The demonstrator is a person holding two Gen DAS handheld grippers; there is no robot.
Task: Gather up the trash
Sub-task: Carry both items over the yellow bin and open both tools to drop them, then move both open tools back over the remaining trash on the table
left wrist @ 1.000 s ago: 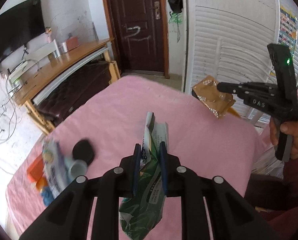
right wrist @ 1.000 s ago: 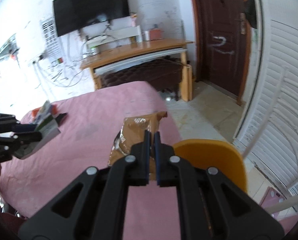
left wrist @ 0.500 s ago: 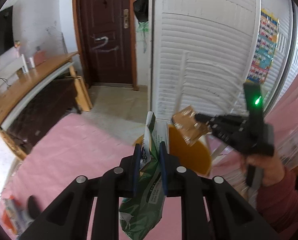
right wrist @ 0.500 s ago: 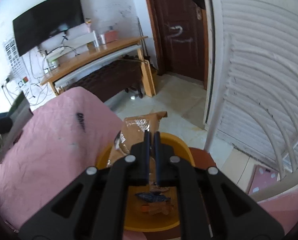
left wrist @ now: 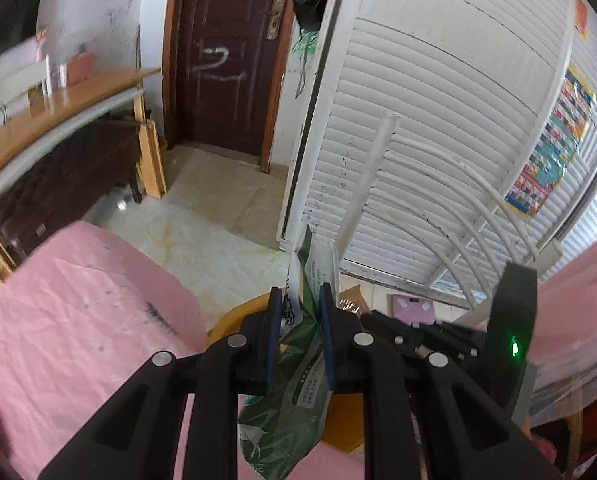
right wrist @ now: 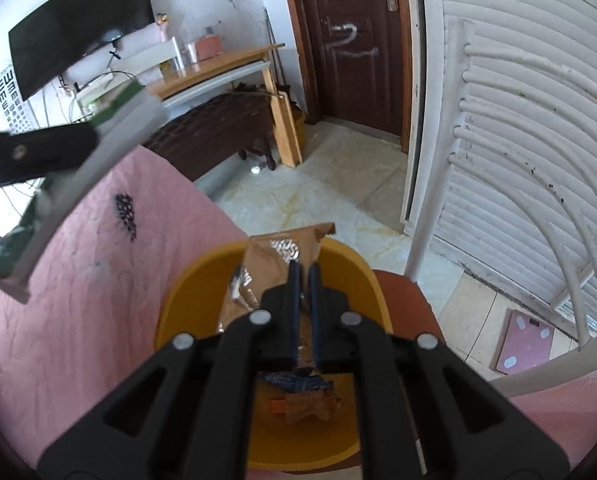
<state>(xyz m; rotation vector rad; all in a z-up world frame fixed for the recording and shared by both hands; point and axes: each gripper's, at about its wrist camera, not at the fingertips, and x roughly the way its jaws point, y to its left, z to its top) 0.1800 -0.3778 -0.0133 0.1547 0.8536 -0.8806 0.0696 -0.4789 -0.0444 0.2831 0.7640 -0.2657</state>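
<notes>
While my right gripper (right wrist: pixel 303 276) hangs over the round yellow plastic bin (right wrist: pixel 186 292), its jaws are pinched together on a crumpled brown foil snack wrapper (right wrist: pixel 276 256), and that wrapper already dips inside the rim; at the bottom of the bin lie a few scraps of other trash (right wrist: pixel 302 396), dark blue and brown, too small to name; my left gripper (left wrist: pixel 300 304) is clamped on a green and white plastic food bag (left wrist: pixel 286 408), which droops below the jaws and sits above the near side of the same bin, just beside the edge of the pink bed sheet (left wrist: pixel 78 320); I judge the step in hand to be the drop-off, with both pieces carried to the bin and neither yet released; the next move, as I see it, calls for parting the right jaws so the wrapper falls clear, then bringing the bag more squarely over the opening before letting go, since its limp tail could catch on the rim or slide onto the sheet.
</notes>
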